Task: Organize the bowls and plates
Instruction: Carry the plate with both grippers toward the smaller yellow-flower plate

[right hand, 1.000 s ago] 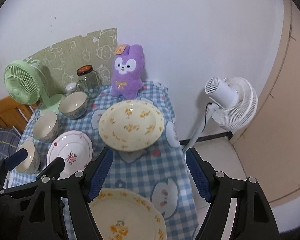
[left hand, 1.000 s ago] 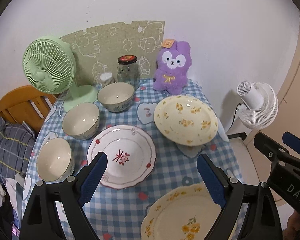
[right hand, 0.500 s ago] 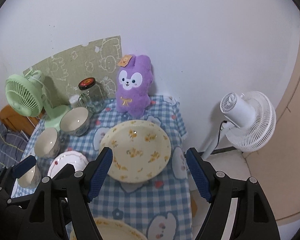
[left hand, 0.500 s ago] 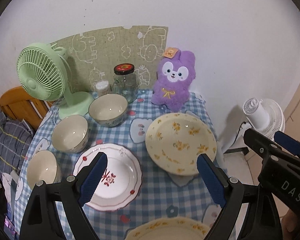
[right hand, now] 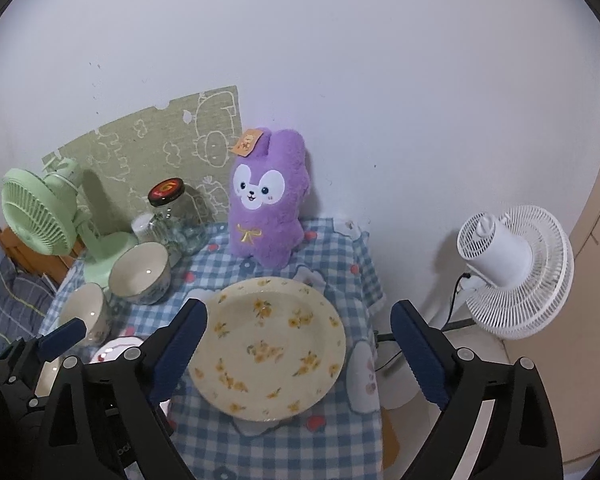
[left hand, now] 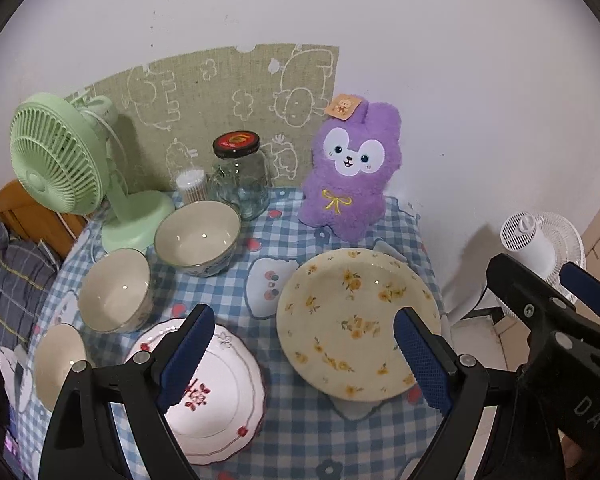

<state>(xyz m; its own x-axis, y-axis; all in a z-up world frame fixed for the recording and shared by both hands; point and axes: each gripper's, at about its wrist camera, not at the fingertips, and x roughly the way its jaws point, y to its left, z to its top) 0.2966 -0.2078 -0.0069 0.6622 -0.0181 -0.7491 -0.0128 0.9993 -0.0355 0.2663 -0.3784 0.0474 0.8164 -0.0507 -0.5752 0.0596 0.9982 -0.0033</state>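
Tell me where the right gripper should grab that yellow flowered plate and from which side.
Probably by the near rim of the yellow flowered plate, coming in low from the table's front edge. It lies flat and shallow, so only its thin raised edge fits between the jaws. The right gripper is open and empty, already facing that rim.

Both grippers now sit farther back — the near yellow plate is gone from view, and the right gripper [right hand: 296,356] shows jaws just opened wider, empty.

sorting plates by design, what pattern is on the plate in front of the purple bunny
Cream plate with scattered yellow flower sprigs; clearest in the right wrist view.
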